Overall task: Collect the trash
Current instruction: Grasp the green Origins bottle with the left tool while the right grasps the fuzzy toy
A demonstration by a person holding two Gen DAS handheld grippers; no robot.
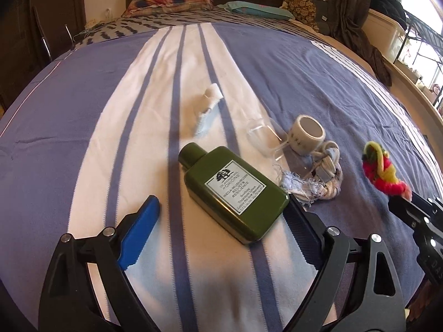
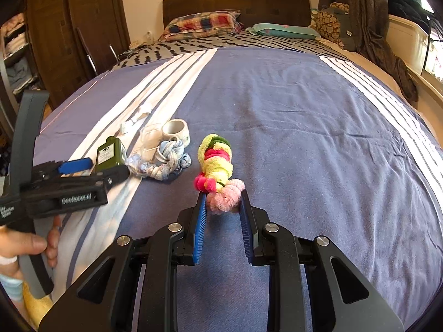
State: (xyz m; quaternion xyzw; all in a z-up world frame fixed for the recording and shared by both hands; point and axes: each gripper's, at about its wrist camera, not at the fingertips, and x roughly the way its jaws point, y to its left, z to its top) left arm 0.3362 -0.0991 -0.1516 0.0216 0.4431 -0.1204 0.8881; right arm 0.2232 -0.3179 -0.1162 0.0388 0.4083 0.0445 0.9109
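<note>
A dark green bottle [image 1: 235,188] [image 2: 109,153] with a white label lies flat on the striped bedspread [image 1: 277,69]. My left gripper [image 1: 223,203] [image 2: 106,167] is open around its lower end; the blue left pad stands clear of it and the right finger is at its corner. A fuzzy yellow, pink and green pom-pom strip [image 2: 216,155] [image 1: 382,168] lies to the right. My right gripper [image 2: 223,202] [image 1: 407,202] is shut on its pale pink end.
Beyond the bottle lie a white scrap [image 1: 210,99], a clear plastic piece [image 1: 260,135], a white tape roll [image 1: 306,134] [image 2: 175,130] and a frayed blue-white cloth bundle [image 1: 318,177] [image 2: 163,160]. Pillows [image 2: 202,23] and the headboard are far off. A wardrobe [image 2: 55,41] stands left.
</note>
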